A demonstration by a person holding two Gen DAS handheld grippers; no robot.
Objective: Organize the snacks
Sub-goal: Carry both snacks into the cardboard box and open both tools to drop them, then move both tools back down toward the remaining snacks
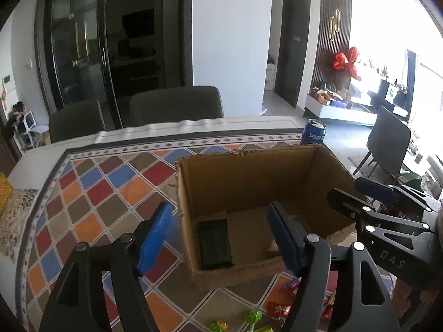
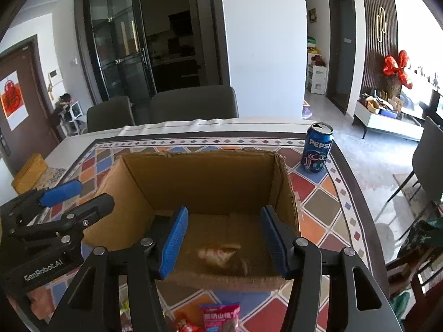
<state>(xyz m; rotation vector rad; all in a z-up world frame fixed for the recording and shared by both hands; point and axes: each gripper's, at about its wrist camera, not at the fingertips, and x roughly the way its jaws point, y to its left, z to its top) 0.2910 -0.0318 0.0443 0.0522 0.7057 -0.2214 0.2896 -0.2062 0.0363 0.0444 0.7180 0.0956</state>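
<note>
L wrist: left gripper (image 1: 218, 238) jaws spread, nothing btwn pads, hovering over near-left corner of cardboard box (image 1: 249, 171). Dark green packet (image 1: 214, 244) lies flat on box floor by left wall. Right gripper (image 1: 360, 193) visible at right edge over box's right side. Loose snack packets (image 1: 279, 308) on patterned tablecloth (image 1: 110, 188) in front of box. Pepsi can (image 1: 313, 132) behind box.

R wrist: right gripper (image 2: 221, 240) jaws spread, empty, above box interior. Blurred orange-tan snack (image 2: 221, 253) in box below it, motion-smeared. Pink packet (image 2: 220, 316) on cloth near box front.
</note>
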